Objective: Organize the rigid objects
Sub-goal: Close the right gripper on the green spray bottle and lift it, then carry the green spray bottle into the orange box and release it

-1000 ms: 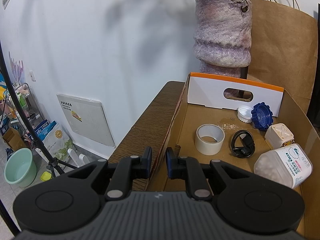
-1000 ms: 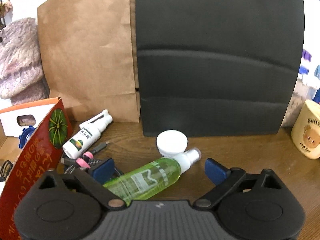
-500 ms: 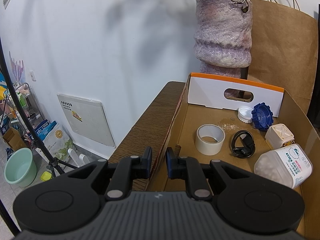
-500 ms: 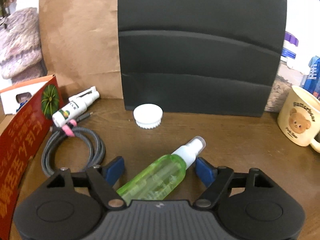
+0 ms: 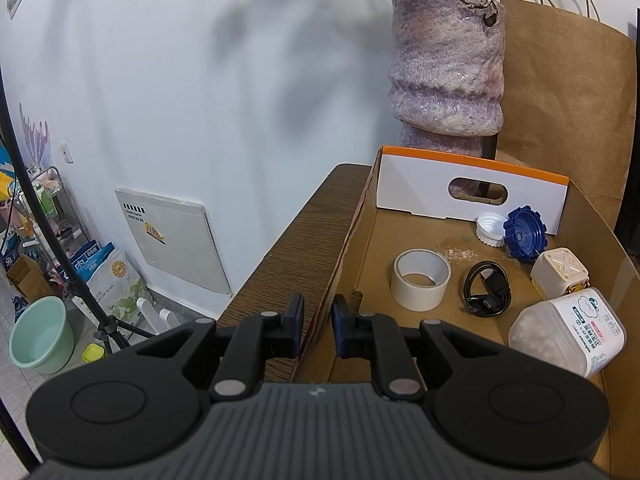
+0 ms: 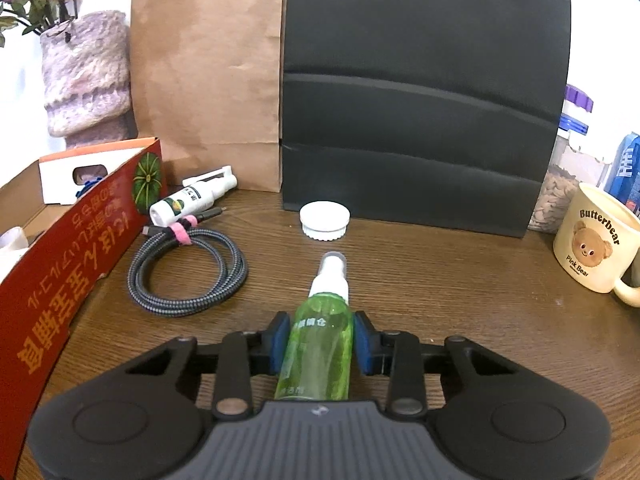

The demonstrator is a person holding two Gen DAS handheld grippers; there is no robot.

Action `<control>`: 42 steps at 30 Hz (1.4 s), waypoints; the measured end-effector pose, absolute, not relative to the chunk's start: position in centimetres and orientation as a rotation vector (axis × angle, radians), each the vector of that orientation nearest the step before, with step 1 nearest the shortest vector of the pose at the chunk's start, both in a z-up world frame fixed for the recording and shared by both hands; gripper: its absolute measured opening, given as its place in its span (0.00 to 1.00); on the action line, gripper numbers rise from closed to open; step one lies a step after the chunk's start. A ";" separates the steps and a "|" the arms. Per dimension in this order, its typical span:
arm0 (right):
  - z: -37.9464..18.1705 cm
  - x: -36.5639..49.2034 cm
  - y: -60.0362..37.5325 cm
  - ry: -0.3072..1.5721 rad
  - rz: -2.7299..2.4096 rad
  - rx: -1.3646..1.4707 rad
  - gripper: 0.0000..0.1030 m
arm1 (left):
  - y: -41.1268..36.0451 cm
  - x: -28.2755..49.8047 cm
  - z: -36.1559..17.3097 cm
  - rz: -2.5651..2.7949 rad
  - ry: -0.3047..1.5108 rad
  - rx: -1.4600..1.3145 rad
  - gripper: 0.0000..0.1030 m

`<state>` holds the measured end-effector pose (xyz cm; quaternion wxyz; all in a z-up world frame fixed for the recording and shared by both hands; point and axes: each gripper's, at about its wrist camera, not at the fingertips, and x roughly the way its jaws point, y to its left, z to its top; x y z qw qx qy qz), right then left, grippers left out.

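My right gripper [image 6: 320, 340] is shut on a green spray bottle [image 6: 320, 344] whose white nozzle points away over the wooden table [image 6: 440, 292]. A white lid [image 6: 325, 220], a coiled grey cable [image 6: 188, 272] and a small white spray bottle [image 6: 192, 200] lie on the table beyond. My left gripper [image 5: 317, 328] is shut on the left wall of the cardboard box [image 5: 340, 264]. The box holds a tape roll [image 5: 420, 280], a black cable [image 5: 486, 288], a blue cap [image 5: 524, 234], a white cap [image 5: 490, 229], a cream cube [image 5: 560, 272] and a white container [image 5: 568, 332].
A purple vase [image 5: 446, 76] and a brown paper bag [image 6: 208, 80] stand behind the box. A black panel [image 6: 424, 100] stands at the back of the table. A bear mug [image 6: 596, 248] and jars are at the right. The table's left edge drops to the floor.
My right gripper has closed on the green bottle, which now points straight ahead between the fingers. The left gripper has not moved.
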<state>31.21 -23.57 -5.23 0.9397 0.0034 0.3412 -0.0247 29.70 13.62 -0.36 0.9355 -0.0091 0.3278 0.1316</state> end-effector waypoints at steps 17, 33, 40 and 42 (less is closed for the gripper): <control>-4.4 30.8 -23.9 0.621 -0.037 0.039 0.30 | 13.6 29.7 -0.4 0.269 0.670 -0.018 0.15; -2.4 30.1 -24.7 0.527 -0.055 0.074 0.29 | 13.6 29.7 -0.4 0.269 0.670 -0.018 0.15; -1.1 29.7 -24.0 0.478 -0.050 0.067 0.29 | 13.6 29.7 -0.4 0.270 0.670 -0.018 0.15; -0.7 29.6 -23.7 0.465 -0.047 0.060 0.29 | 13.6 29.7 -0.4 0.270 0.670 -0.018 0.15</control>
